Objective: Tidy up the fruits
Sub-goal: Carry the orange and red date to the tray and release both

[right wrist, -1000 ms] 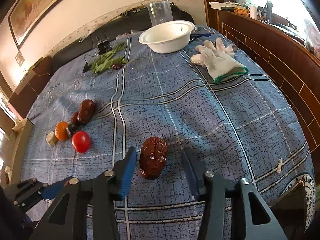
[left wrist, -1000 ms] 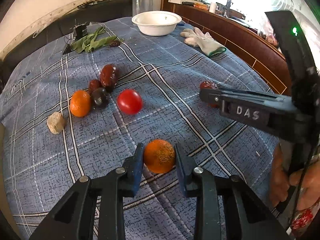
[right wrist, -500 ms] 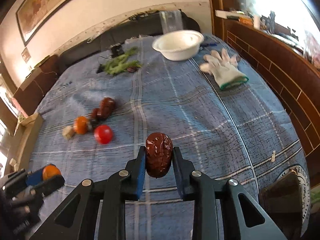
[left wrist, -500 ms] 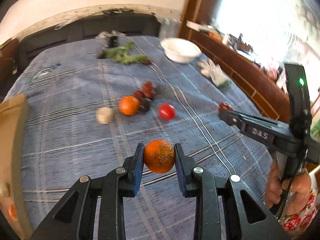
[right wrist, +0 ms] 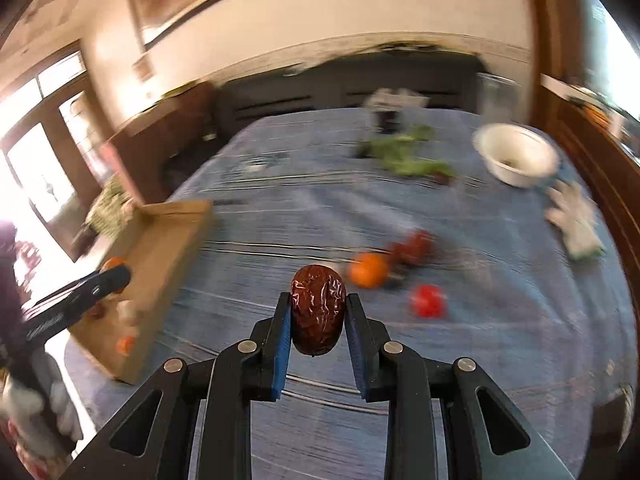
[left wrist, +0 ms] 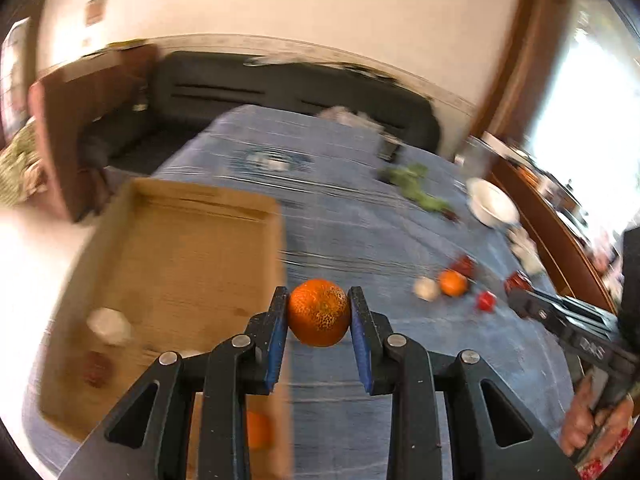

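A speckled orange (left wrist: 319,312) is pinched between the pads of the left gripper (left wrist: 319,314), held above the blue checked tablecloth (left wrist: 360,232) just beside the cardboard box (left wrist: 176,256). A wrinkled brown date (right wrist: 318,314) is clamped between the fingers of the right gripper (right wrist: 318,316), held above the cloth, near 1 loose orange (right wrist: 368,270) and 1 tomato (right wrist: 428,300).

Claw-held orange (left wrist: 318,312), wrinkled date (right wrist: 318,314)
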